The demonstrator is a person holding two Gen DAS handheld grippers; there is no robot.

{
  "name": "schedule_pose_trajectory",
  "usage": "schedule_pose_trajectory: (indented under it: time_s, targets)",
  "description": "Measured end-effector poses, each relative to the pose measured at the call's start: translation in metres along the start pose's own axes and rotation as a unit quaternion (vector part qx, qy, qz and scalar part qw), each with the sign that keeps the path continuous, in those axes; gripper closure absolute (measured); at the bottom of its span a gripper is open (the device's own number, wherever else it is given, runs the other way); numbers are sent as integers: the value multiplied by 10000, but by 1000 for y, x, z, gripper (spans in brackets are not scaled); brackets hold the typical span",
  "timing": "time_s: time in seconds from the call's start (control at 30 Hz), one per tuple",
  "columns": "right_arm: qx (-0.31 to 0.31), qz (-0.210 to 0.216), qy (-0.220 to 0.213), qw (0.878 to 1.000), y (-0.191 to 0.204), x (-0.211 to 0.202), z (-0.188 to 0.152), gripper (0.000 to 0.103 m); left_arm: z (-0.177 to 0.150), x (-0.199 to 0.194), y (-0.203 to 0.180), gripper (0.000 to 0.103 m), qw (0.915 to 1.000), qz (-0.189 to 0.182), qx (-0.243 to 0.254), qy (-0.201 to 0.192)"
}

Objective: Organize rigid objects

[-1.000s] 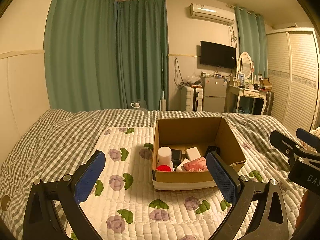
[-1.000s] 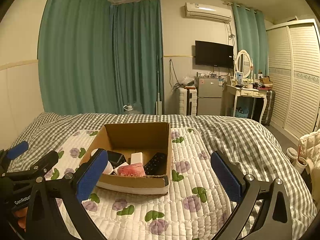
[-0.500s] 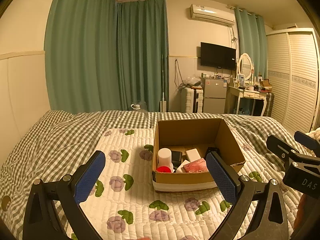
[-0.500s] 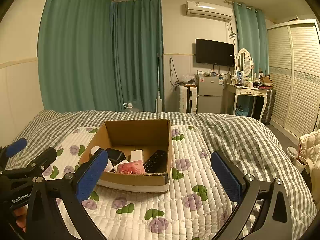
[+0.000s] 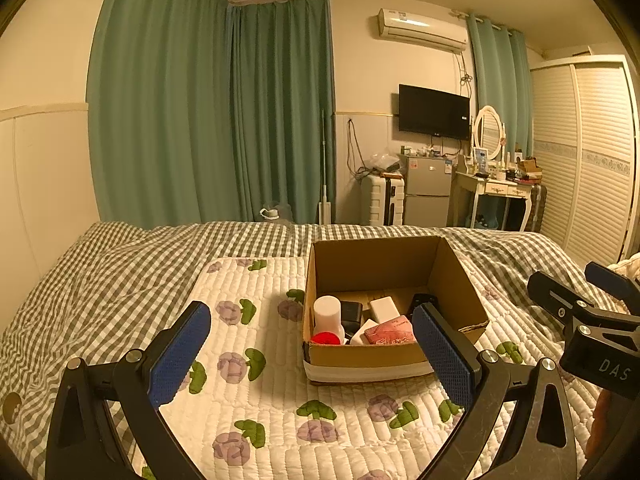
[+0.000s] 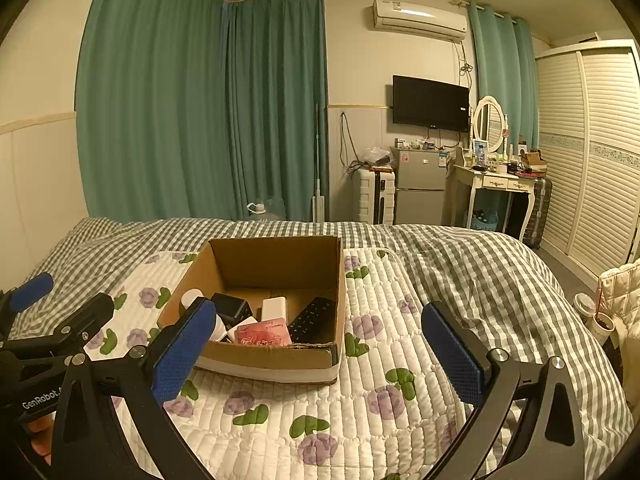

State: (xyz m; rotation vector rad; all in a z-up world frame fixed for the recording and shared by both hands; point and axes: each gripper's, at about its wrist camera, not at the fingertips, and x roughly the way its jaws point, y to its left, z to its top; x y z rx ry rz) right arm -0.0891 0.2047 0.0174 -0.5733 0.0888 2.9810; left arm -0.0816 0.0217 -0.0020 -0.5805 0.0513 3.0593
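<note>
Left wrist view: a brown cardboard box [image 5: 394, 354] holding small rigid blocks sits on the quilted floral mat [image 5: 256, 412], far of both grippers; left gripper [image 5: 310, 354] and right gripper [image 6: 316, 354] hover level, fingers spread, empty.

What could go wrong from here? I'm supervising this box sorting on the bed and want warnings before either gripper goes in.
The cardboard box sits on a soft quilted pad, so a push may tip or slide it. The items lie packed together: reaching for the black remote could drag the pink box. Both the left gripper and right gripper hover open side by side and might collide.
</note>
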Motion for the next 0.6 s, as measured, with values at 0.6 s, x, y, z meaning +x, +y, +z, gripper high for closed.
schedule_pose_trajectory:
  time_s: [0.6]
  targets:
    - [32, -7, 75, 10000, -1, 4, -1, 0, -2, 3, 2, 0, 9999, 78, -46, 45]
